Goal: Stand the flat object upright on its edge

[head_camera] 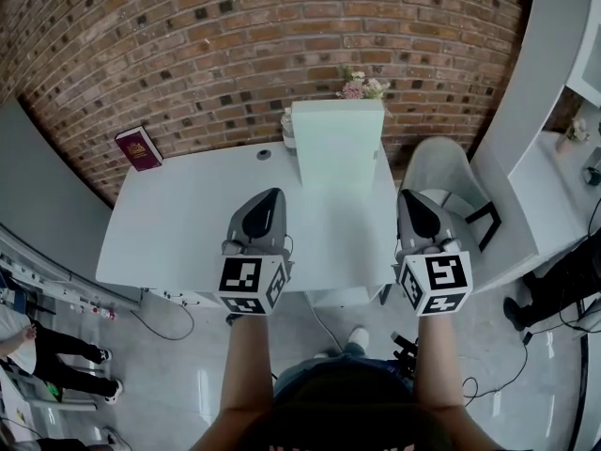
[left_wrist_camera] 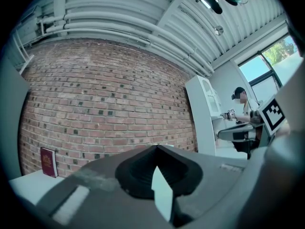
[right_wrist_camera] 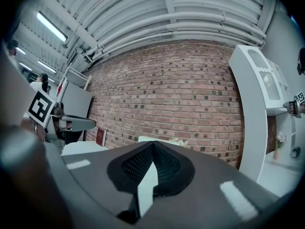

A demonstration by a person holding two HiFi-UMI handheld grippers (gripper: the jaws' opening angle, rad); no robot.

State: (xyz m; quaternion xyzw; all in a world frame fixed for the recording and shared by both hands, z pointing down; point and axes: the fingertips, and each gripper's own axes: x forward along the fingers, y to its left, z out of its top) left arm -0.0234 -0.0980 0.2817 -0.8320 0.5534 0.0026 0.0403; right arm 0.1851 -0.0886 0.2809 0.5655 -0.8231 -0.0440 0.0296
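A maroon book point(head_camera: 138, 148) stands upright against the brick wall at the far left corner of the white table point(head_camera: 178, 224). It also shows small in the left gripper view, book point(left_wrist_camera: 47, 162), and in the right gripper view, book point(right_wrist_camera: 100, 136). My left gripper point(head_camera: 270, 197) hovers over the table's near middle, shut and empty, with its jaws closed point(left_wrist_camera: 156, 149). My right gripper point(head_camera: 411, 197) hangs beyond the table's near right corner, also shut with nothing in it point(right_wrist_camera: 152, 144). Both grippers are far from the book.
A tall white box point(head_camera: 336, 144) stands at the table's back middle, with small flowers point(head_camera: 362, 85) behind it. A small round thing point(head_camera: 264, 155) lies left of the box. A white chair point(head_camera: 449, 181) and white shelving point(head_camera: 554, 92) are at right. A person point(head_camera: 47, 346) stands on the floor at lower left.
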